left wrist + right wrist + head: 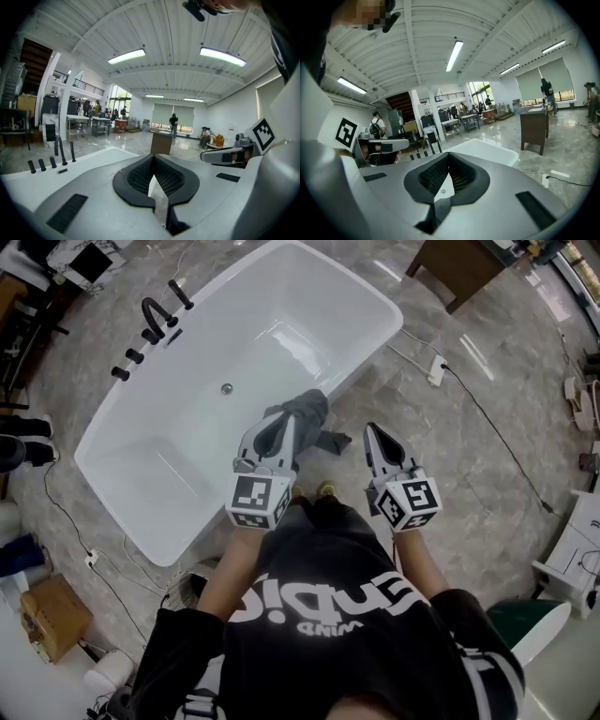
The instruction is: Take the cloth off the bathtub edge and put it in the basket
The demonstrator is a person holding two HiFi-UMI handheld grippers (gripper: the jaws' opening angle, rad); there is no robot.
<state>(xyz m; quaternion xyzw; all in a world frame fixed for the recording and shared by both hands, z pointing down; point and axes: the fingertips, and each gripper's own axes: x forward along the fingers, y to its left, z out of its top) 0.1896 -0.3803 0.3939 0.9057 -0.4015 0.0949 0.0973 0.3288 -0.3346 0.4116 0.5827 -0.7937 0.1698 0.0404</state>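
Grey cloth (307, 413) on a white bathtub (281, 334).

**Head view.** The cloth lies draped over the near edge of the tub, towards its right end. One corner trails down the outside onto the marble floor (469, 456). The left gripper (279, 423) hangs over the cloth's left part; contact cannot be judged from here. The right gripper (372, 432) stands to the right of the cloth, apart from it. A round rim (185, 585), largely hidden beside the person's left arm at the near left, may be the basket.

**Left gripper view.** The jaws of the left gripper (153, 156) are fully together with nothing between them. Beyond lie the tub rim (93, 161) and the black taps (58, 147). The cloth is below the field of view.

**Right gripper view.** The jaws of the right gripper (448, 154) are likewise closed and empty, with the tub (487, 150) beyond.

**Step in hand.** This looks like the approach, with the cloth not yet grasped. The next move calls for one gripper to part its jaws, come down on a fold at the edge and close. It should then lift high enough to clear the trailing corner before carrying the cloth to the basket.
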